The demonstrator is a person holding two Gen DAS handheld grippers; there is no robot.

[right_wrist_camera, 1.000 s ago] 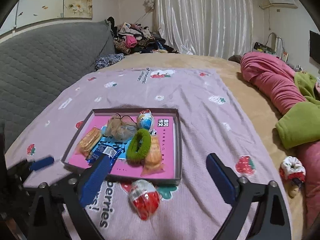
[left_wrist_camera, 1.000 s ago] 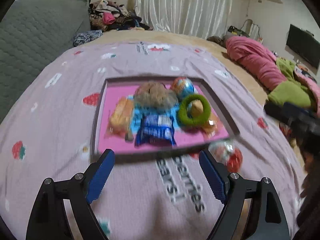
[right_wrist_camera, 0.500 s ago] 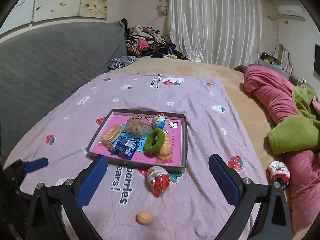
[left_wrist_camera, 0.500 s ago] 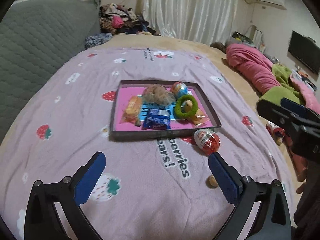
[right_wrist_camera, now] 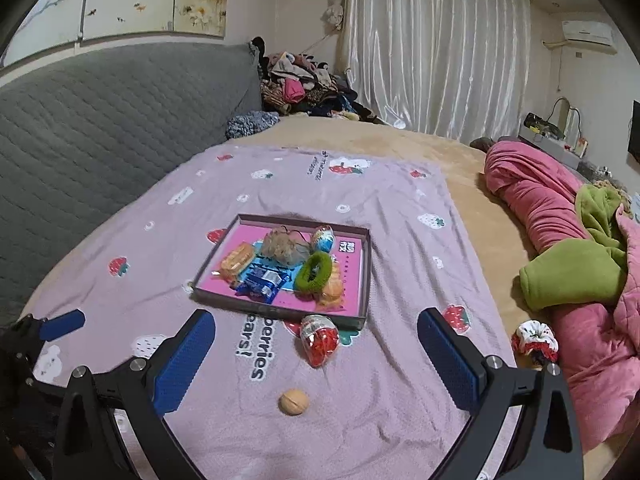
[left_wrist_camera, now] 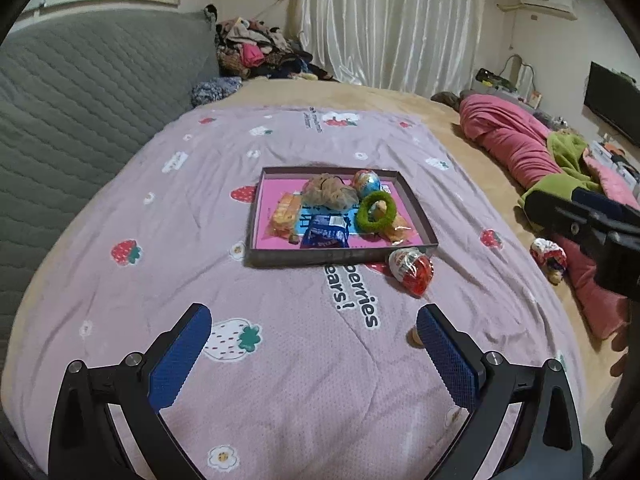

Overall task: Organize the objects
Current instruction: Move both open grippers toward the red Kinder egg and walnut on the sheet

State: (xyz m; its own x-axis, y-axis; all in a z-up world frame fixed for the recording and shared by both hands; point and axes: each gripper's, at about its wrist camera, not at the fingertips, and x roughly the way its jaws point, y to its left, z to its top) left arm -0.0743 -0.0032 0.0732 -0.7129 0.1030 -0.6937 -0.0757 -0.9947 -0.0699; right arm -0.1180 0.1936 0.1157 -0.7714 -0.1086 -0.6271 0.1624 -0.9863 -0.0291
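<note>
likely the red-and-white egg (right_wrist_camera: 320, 339) just outside the tray (right_wrist_camera: 362, 276) goes in next, so with both the left gripper (left_wrist_camera: 314, 344) and right gripper (right_wrist_camera: 316, 346) spread wide and empty, straddle its narrow middle, since foil slips.

My shallow tray (left_wrist_camera: 256, 222) with its pink floor lies flat on the lilac strawberry blanket, holding a green scrunchie (left_wrist_camera: 376, 213), a blue-topped egg (left_wrist_camera: 367, 182), a beige net bundle (left_wrist_camera: 330, 195), a blue snack packet (left_wrist_camera: 325, 233) and an orange wrapped cake (left_wrist_camera: 285, 212). A red foil egg (right_wrist_camera: 319, 338) lies on its side just outside the near right corner, and a small tan walnut-like ball (right_wrist_camera: 293, 401) sits nearer me
</note>
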